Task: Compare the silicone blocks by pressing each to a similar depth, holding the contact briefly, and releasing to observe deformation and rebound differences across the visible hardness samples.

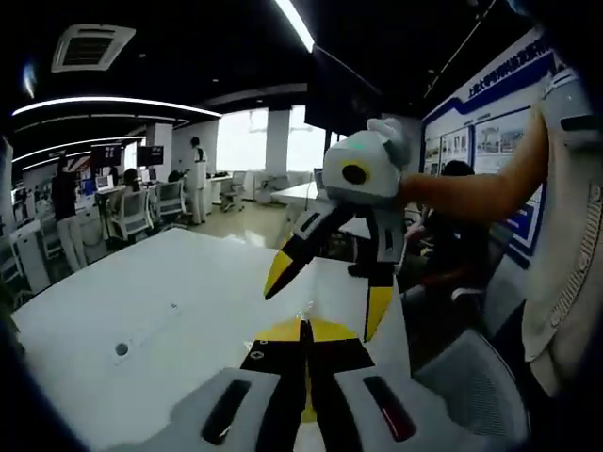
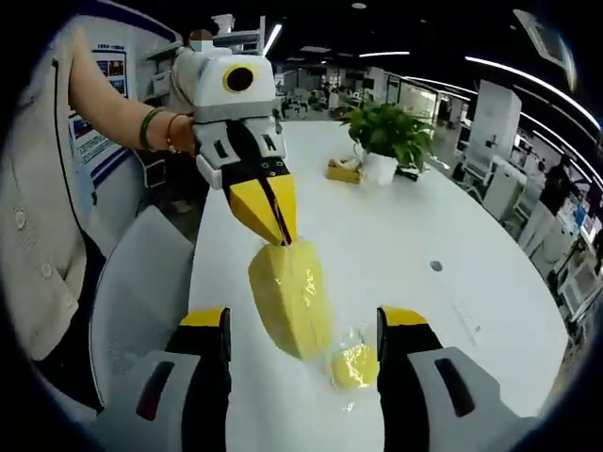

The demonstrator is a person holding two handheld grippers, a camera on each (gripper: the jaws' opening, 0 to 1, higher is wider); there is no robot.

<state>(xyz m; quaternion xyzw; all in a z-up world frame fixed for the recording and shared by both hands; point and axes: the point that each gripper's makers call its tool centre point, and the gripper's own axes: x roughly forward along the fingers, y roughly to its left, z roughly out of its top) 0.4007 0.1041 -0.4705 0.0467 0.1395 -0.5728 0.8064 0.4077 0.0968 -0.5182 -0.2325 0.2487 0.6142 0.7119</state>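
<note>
In the left gripper view, a white table (image 1: 141,301) spreads across the left and middle, with an office of desks, chairs and standing people beyond it. The left gripper (image 1: 304,377) rises from the bottom centre, its 2 yellow-tipped jaws pressed together with no gap visible between them. Above it, the right gripper (image 1: 325,297) comes in from the right on a bare forearm, its 2 jaws spread well apart and pointing down toward the table edge. A grey chair back (image 1: 471,386) sits at the lower right.

In the right gripper view, a person's sleeve and arm occupy the left side. The left gripper (image 2: 268,221) reaches down from the upper left, jaws closed to a single tip that touches the top of a large yellow silicone block (image 2: 290,299) wrapped in clear film, standing tilted on the table (image 2: 424,207). A smaller yellow block (image 2: 356,365), also in film, lies just beside it to the right. The right gripper (image 2: 301,330) has its jaws wide open, 1 on each side of the 2 blocks, touching neither. A potted plant (image 2: 384,132) stands farther back on the table.
</note>
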